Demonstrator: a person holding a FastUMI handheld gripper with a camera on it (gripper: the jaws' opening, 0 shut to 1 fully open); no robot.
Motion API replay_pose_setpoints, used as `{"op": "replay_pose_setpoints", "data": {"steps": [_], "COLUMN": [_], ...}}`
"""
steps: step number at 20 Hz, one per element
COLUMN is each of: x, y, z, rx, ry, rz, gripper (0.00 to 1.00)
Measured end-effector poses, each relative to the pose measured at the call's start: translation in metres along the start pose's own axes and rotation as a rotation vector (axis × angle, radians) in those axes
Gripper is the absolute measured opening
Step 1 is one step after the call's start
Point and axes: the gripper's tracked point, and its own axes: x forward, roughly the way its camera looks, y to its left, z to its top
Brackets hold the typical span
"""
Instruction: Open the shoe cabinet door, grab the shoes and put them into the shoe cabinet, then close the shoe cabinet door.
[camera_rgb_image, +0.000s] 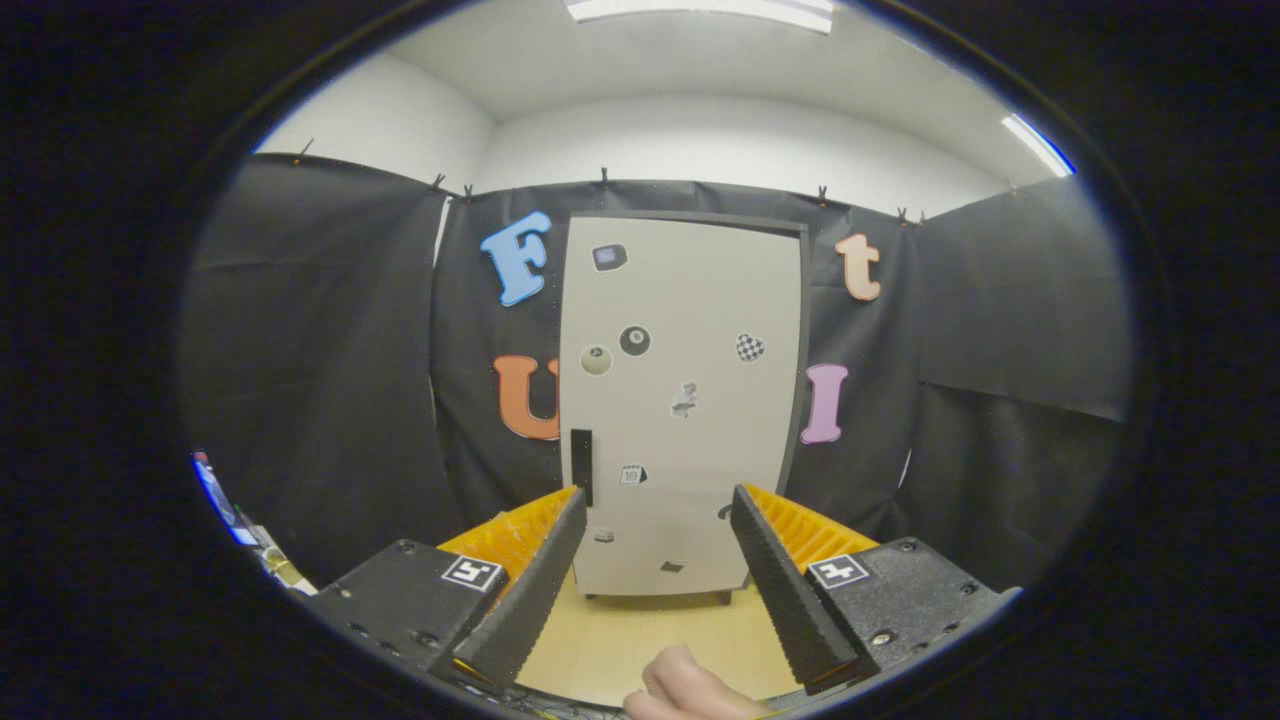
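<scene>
hand-held gripper: fingers spread wide, holding nothing | shoe cabinet: standing beyond the fingers against the booth wall, door shut, stickers on it | handle: dark, just past the left fingertip

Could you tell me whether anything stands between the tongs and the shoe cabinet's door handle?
Nothing visible does. The tongs are open, and bare floor lies between them and the closed cabinet door; the dark handle sits unobstructed just beyond them.
</scene>
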Motion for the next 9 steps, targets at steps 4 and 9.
{"op": "replay_pose_setpoints", "data": {"steps": [4,9], "x": [-0.0029,-0.0055], "y": [-0.0003,0.0053], "z": [0.0046,0.0039], "rx": [-0.008,0.012], "ry": [-0.018,-0.011], "rz": [-0.007,0.023], "gripper": [0.96,0.96]}}
